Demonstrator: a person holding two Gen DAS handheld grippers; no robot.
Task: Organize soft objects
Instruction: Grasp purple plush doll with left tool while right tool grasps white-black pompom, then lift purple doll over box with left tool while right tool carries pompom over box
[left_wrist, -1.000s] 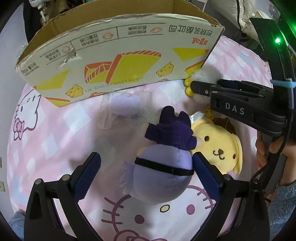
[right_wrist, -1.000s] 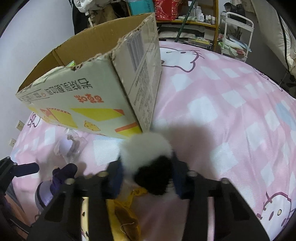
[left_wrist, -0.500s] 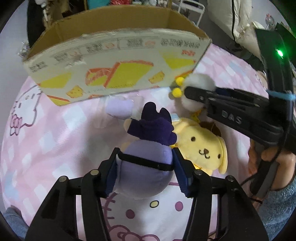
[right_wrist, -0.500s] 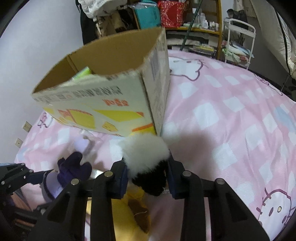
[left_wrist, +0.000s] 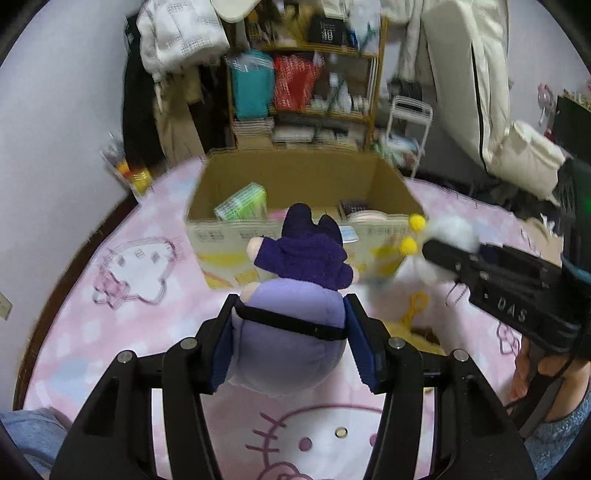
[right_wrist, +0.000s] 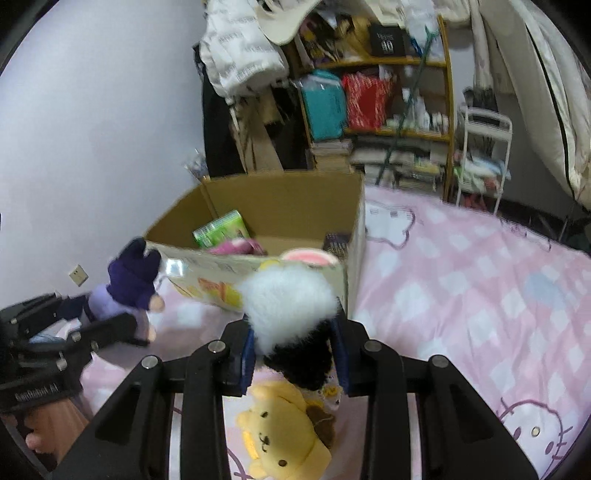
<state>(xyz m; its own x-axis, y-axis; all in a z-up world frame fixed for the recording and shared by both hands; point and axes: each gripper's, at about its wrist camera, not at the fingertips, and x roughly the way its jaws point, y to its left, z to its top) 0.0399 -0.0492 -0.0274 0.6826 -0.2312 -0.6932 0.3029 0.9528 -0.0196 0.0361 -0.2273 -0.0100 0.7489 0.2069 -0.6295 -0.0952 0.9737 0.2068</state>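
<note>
My left gripper (left_wrist: 291, 339) is shut on a purple plush doll (left_wrist: 295, 317) with a dark purple hood, held above the pink bed in front of the open cardboard box (left_wrist: 295, 173). My right gripper (right_wrist: 295, 354) is shut on a white and black fluffy plush (right_wrist: 291, 310), held near the box's front right corner (right_wrist: 351, 266). The purple doll also shows in the right wrist view (right_wrist: 129, 284), and the white plush in the left wrist view (left_wrist: 443, 236). A yellow dog plush (right_wrist: 284, 428) lies on the bed below my right gripper.
The box holds a green pack (left_wrist: 243, 203), a pink soft item (right_wrist: 240, 245) and other things. The Hello Kitty bedcover (right_wrist: 480, 288) spreads to the right. A cluttered shelf (left_wrist: 314, 74) and white stool (right_wrist: 484, 147) stand behind the bed.
My left gripper closed on the purple doll and lifted it off the bed toward the box. My right gripper rose with the white plush, so the box's inside now shows.
</note>
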